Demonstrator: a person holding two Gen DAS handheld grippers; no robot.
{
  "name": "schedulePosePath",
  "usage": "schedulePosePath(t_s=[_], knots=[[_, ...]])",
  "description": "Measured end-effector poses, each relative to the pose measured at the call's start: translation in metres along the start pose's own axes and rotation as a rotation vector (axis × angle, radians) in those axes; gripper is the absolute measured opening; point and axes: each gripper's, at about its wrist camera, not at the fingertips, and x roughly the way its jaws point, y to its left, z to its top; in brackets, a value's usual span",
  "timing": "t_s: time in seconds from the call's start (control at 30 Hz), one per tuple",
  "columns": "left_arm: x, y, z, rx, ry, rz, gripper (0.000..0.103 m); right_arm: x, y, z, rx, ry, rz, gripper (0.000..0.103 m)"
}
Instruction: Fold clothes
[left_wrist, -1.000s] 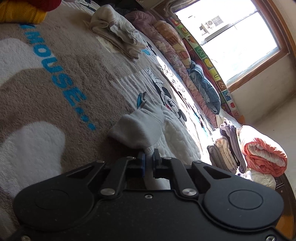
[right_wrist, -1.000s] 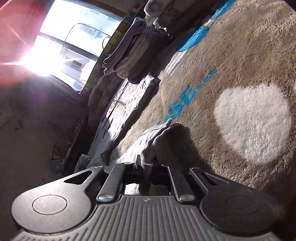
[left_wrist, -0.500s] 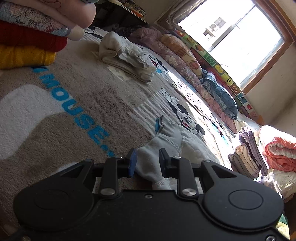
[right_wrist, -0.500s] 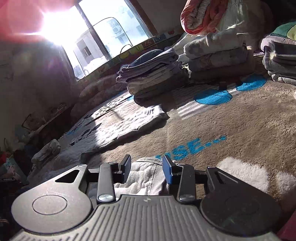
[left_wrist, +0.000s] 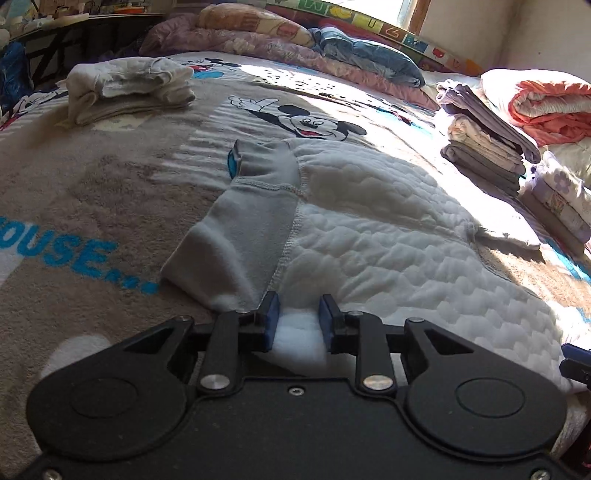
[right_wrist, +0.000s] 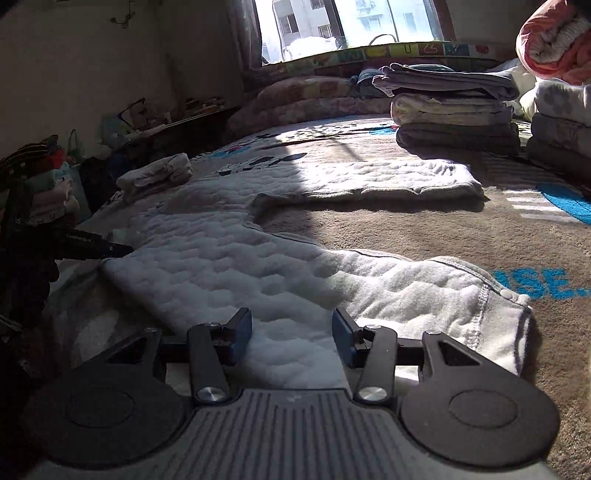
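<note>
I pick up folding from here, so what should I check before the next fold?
1. Garment spread flat on the blanket: ok.
2. Left gripper open, fabric edge between its fingers, not clamped: ok.
3. Right gripper open over the fabric: ok.
4. Grey cuff lying smooth: not ok, it is bunched.
5. Folded stack apart from the garment: ok.
6. Underside free of creases: cannot tell.

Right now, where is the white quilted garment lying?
The white quilted garment lies spread flat on the Mickey Mouse blanket, directly ahead of both tools, right of the blue lettering in the left wrist view.
</note>
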Motion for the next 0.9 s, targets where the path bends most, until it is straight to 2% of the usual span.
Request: schedulePosePath(t_s=[0.07, 0.17, 0.3, 0.33, 0.4, 0.43, 0.53, 0.6, 0.77, 0.87, 0.9], knots=[[-0.012, 0.006, 0.004, -0.023, -0.002, -0.021, 0.026, -0.001, -0.001, 0.001, 0.009, 0.005, 0.003, 0.049], [-0.031, 0.017, 0.011, -0.062, -0.129, 0.033, 0.026, -0.001, 0.000, 0.001, 0.009, -0.006, 0.009, 0.050], [-0.031, 0.032, 0.020, -0.160, -0.239, 0.008, 0.026, 0.000, 0.003, 0.003, -0.007, -0.041, 0.018, 0.051], [-0.026, 0.033, 0.021, -0.159, -0.217, -0.003, 0.026, 0.000, 0.004, 0.005, -0.010, -0.048, 0.024, 0.051], [0.002, 0.030, 0.021, -0.101, -0.031, 0.054, 0.026, 0.002, 0.003, 0.005, 0.001, -0.047, 0.037, 0.052], [0.007, 0.026, 0.018, -0.057, -0.024, 0.087, 0.026, 0.004, 0.002, 0.005, 0.010, -0.042, 0.044, 0.053], [-0.004, 0.018, 0.027, -0.075, -0.097, 0.084, 0.024, 0.009, 0.001, 0.005, 0.031, -0.023, 0.054, 0.055], [-0.004, 0.010, 0.038, -0.057, -0.149, 0.047, 0.025, 0.010, -0.001, 0.004, 0.053, -0.014, 0.063, 0.057], [0.025, -0.020, 0.072, -0.049, -0.191, -0.044, 0.024, 0.013, 0.002, -0.001, 0.037, -0.015, 0.070, 0.062], [0.043, -0.049, 0.087, 0.003, -0.195, -0.090, 0.024, 0.013, 0.002, -0.002, 0.031, -0.018, 0.076, 0.065], [0.051, -0.056, 0.088, 0.027, -0.173, -0.083, 0.025, 0.013, 0.002, -0.002, 0.031, -0.019, 0.079, 0.066]])
